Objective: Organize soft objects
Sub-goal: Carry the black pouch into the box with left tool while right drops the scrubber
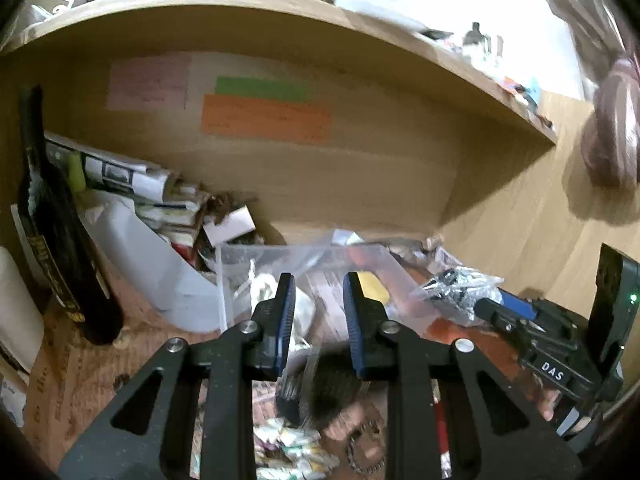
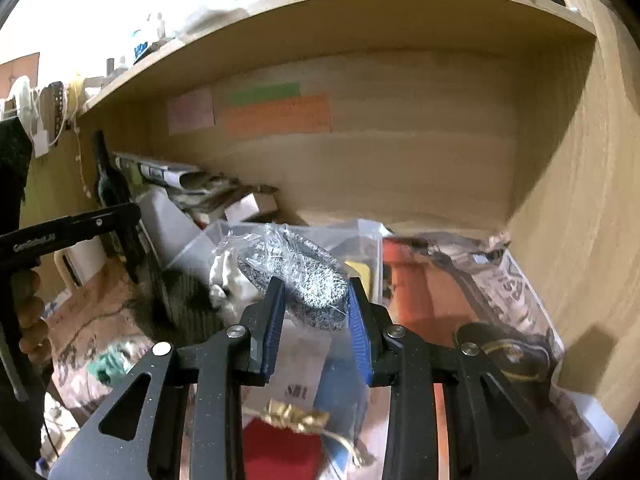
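Right wrist: bagged grey knit (image 2: 304, 280) diagonal, upper-left to lower-right.

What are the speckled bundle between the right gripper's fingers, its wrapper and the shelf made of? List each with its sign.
Speckled bundle: probably knitted or woven fabric; black-and-white flecked, matte, rounded soft shape.
Wrapper: thin clear plastic film; glossy crinkles and highlights.
Shelf: wood or wood-look laminate; tan, faint horizontal grain, matte.
The right gripper is open around the bundle.

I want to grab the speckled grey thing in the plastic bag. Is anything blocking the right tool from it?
Nothing visible. The right tool is open, and the grey bagged bundle lies right at its tips, partly between them. Only the bundle's own clear plastic wrap covers it.
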Tool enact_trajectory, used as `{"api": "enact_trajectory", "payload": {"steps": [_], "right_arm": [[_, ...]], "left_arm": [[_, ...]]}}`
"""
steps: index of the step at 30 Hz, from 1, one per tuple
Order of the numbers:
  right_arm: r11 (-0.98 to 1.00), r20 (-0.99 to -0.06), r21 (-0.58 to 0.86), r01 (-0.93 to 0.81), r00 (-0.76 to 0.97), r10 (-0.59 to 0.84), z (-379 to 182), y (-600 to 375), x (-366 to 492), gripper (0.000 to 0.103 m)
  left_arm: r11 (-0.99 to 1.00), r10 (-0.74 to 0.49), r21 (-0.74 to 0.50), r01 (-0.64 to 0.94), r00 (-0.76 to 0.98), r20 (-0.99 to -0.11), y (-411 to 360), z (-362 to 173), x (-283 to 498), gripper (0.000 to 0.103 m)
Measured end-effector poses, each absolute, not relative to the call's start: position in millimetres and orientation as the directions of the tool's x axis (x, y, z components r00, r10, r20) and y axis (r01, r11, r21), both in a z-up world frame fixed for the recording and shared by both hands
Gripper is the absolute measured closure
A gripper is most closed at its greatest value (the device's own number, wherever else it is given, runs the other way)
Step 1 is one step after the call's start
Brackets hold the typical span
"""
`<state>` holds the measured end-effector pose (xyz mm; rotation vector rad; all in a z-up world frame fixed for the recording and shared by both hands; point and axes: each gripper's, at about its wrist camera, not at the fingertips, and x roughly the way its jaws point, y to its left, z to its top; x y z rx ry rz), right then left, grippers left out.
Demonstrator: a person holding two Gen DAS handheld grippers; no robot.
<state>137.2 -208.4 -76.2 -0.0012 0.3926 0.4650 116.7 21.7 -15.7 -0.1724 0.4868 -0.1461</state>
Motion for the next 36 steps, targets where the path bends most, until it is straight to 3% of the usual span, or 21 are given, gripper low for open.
{"api": "enact_trajectory", "payload": {"steps": [7,9,11,14,21,25,26,29,31,36], "right_arm": [[0.888,-0.400,0.104,-0.448,0.798,0.450,-86,-198,155,0.075],[0.888,-0.411,0.107,-0.447,0.793,0.449,-90,-198,158,0.075],[0.889,-0.418,0.115,-0.443,0.791,0.448,-92,-199,159,0.075],[0.891,-0.421,0.123,-0.437,0.790,0.446,-93,-202,160,0.075],[0.895,-0.432,0.125,-0.428,0.788,0.438,-96,-208,156,0.074],[0.896,-0.436,0.133,-0.423,0.787,0.436,-97,-212,157,0.074],[0.896,-0.436,0.135,-0.423,0.787,0.437,-97,-213,157,0.074],[0.895,-0.435,0.140,-0.423,0.786,0.439,-98,-215,157,0.074],[0.894,-0.433,0.143,-0.424,0.786,0.442,-98,-216,156,0.074],[0.894,-0.420,0.143,-0.426,0.791,0.444,-94,-216,155,0.074]], "left_arm": [[0.972,-0.217,-0.198,0.127,0.804,-0.553,22,-38,134,0.074],[0.969,-0.237,-0.200,0.145,0.772,-0.590,17,-49,135,0.060],[0.967,-0.250,-0.204,0.156,0.754,-0.607,11,-62,134,0.034],[0.967,-0.254,-0.181,0.179,0.715,-0.651,-2,-82,136,0.019],[0.963,-0.270,-0.201,0.182,0.579,-0.770,-15,-134,165,0.016],[0.959,-0.280,-0.204,0.194,0.563,-0.778,-17,-145,169,0.049],[0.959,-0.280,-0.202,0.198,0.569,-0.773,-18,-144,167,0.062],[0.965,-0.257,-0.170,0.200,0.589,-0.766,-22,-141,161,0.080],[0.967,-0.247,-0.154,0.202,0.604,-0.758,-24,-136,156,0.090],[0.967,-0.245,-0.130,0.217,0.673,-0.698,-23,-107,134,0.092]]}}
